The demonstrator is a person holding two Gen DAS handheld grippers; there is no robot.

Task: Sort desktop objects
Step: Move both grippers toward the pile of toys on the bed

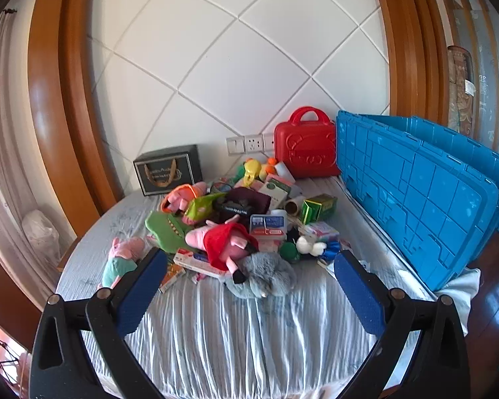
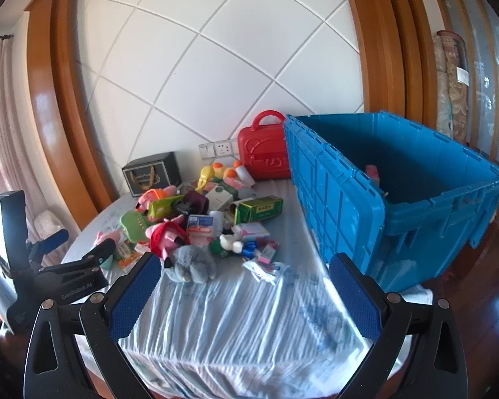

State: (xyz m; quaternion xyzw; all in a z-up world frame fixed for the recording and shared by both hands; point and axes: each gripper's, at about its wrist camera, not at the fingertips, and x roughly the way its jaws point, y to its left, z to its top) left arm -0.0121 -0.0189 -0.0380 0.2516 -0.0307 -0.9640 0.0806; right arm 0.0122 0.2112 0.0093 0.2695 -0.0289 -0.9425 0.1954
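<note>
Left gripper: held low above the near cloth, fingers spread wide apart, nothing between them; aimed at the heap, judged ready for a first pick
Right gripper: likewise spread apart and empty, held over the bare striped cloth, angled between heap and crate
Heap of objects: piled in the middle of the cloth-covered counter, plush toys tangled with small cartons; nothing appears sorted yet
Grey plush: lies at the near edge of the heap, closest to both grippers, so judged the easiest first take
Pig in red dress: rests on flat cartons, touching the grey plush
Green carton: lies on its side at the heap's right, toward the crate
Blue crate: stands off the counter's right edge with its flap hanging open, judged the destination; one small item is seen inside
Red case: upright against the wall, beside the crate
Black box: set at the far left, apart from the heap
Open room: bare cloth is left in front of the heap; the right edge is crowded by the crate flap, so carries must be lifted over it
Risk: loose cloth folds may be snagged by a low finger
</note>
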